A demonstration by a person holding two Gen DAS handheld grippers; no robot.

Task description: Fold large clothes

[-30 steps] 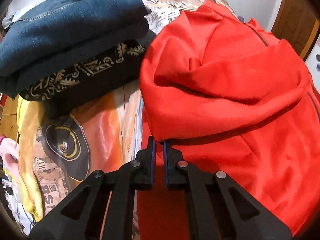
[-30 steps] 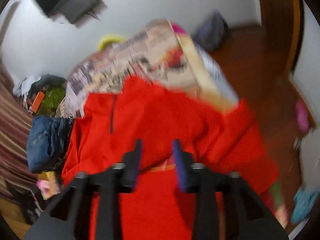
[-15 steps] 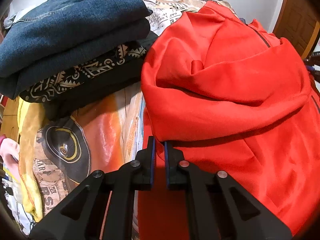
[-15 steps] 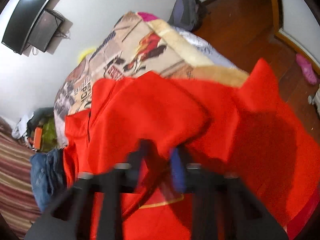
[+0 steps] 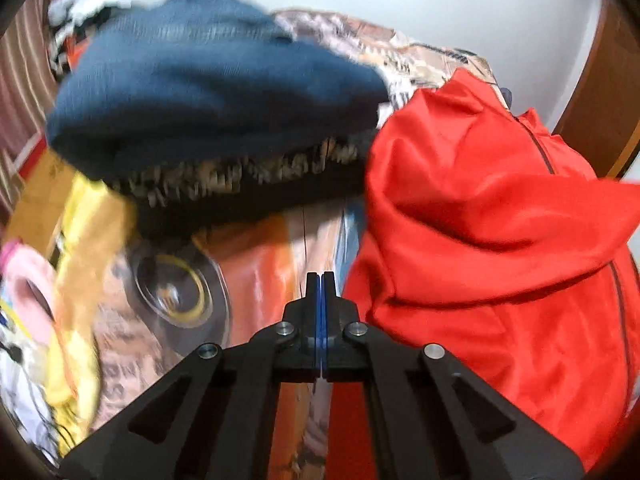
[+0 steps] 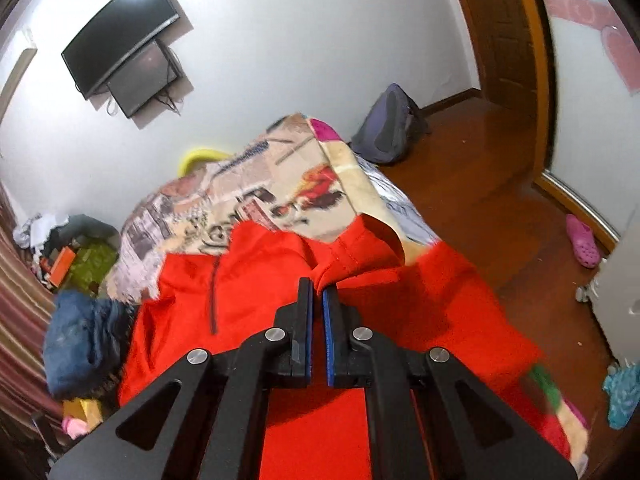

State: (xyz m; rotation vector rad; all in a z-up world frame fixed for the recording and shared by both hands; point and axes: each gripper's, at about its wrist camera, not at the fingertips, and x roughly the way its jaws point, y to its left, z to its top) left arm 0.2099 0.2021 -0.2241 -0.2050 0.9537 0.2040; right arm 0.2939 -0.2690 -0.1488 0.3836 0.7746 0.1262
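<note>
Between the tips of the right gripper (image 6: 317, 290), pinching a fold of the red jacket (image 6: 256, 280), lying spread on the blanket (image 6: 256, 196) ahead. To the right of the left gripper (image 5: 320, 280), seeing the same jacket (image 5: 500, 240); fully closed, holding nothing. Ahead and left, sitting folded: jeans (image 5: 208, 80).

- Right gripper (image 6: 317, 289) now clamped on a fold of the red jacket (image 6: 256, 280), jaws earlier apart.
- Pinched fold lifted off the bed.
- Left gripper (image 5: 321, 280) pulled clear of the red cloth, pads pressed together, empty.
</note>
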